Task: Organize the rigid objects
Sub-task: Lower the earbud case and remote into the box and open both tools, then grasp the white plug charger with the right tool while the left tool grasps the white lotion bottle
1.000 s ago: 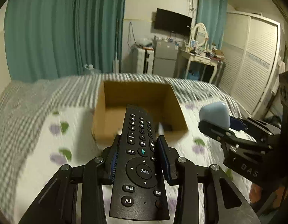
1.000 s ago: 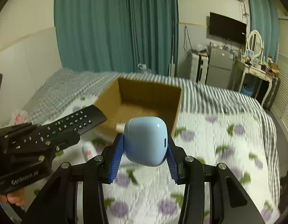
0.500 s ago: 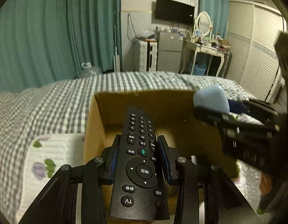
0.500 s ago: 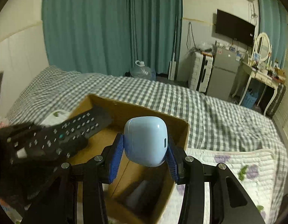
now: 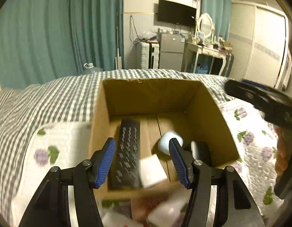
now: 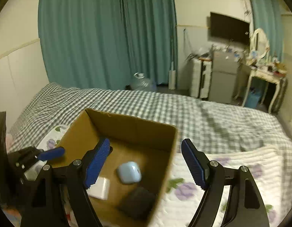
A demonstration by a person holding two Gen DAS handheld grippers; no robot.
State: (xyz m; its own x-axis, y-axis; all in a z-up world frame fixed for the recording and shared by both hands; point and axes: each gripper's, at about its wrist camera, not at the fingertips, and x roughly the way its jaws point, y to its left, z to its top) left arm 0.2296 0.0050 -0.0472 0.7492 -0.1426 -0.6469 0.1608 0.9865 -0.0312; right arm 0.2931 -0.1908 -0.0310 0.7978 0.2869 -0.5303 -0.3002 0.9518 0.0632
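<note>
An open cardboard box (image 5: 206, 106) sits on the bed; it also shows in the right wrist view (image 6: 138, 130). Inside lie a black remote (image 5: 128, 147), a light blue earbud case (image 5: 165, 143) (image 6: 129, 172), a white block (image 5: 151, 171) (image 6: 99, 188) and a dark object (image 5: 201, 149) (image 6: 138, 201). My left gripper (image 5: 142, 160) is open and empty above the box's near edge. My right gripper (image 6: 146, 162) is open and empty above the box's right side; it shows at the right of the left wrist view (image 5: 259, 98).
The bed has a grey checked blanket (image 6: 183, 109) and a white flowered quilt (image 6: 240, 170). Blurred packets (image 5: 161, 213) lie in front of the box. Teal curtains (image 6: 108, 34), a small fridge (image 6: 223, 81) and a dressing table (image 6: 263, 75) stand beyond the bed.
Both grippers have opened over the box. The remote has dropped from my left gripper and the blue case from my right; both now lie inside the box.
</note>
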